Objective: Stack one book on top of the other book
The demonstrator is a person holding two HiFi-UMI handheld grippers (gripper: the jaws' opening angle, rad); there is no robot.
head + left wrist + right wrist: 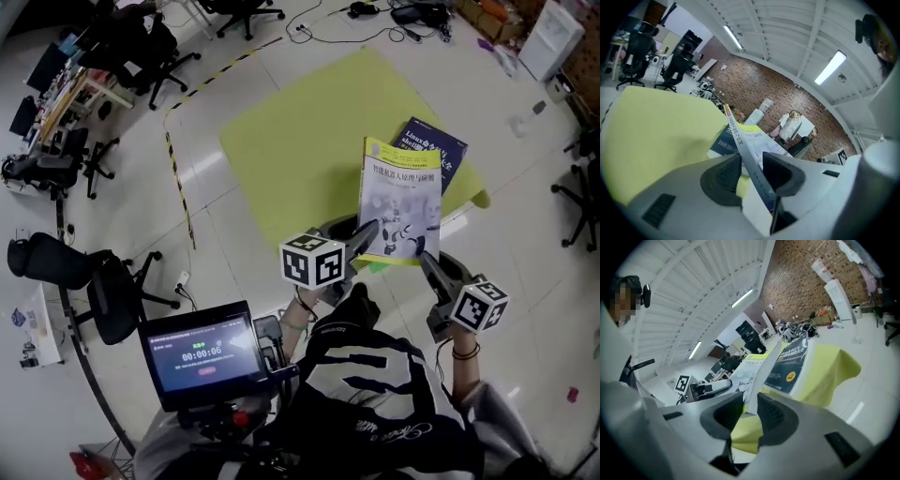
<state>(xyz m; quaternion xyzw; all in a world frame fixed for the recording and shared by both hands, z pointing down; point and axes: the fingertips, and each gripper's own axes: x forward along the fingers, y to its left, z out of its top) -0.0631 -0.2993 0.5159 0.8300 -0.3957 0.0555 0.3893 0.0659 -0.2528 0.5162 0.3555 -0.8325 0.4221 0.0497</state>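
A yellow-and-white book (401,202) is held up off the yellow-green table (300,141), tilted, with a gripper on each lower corner. My left gripper (372,229) is shut on its lower left edge. My right gripper (425,259) is shut on its lower right edge. A dark blue book (429,142) lies flat on the table just beyond it. In the left gripper view the yellow book's spine (740,140) runs between the jaws of the left gripper (750,164), with the blue book (723,143) behind. In the right gripper view the right gripper (751,411) clamps the yellow book's edge (752,369) before the blue book (790,364).
Office chairs (141,47) stand on the floor to the left and behind. Black-and-yellow tape (178,183) runs along the floor by the table's left side. A small screen (202,354) sits at the person's chest. Cables and boxes (548,37) lie beyond the table.
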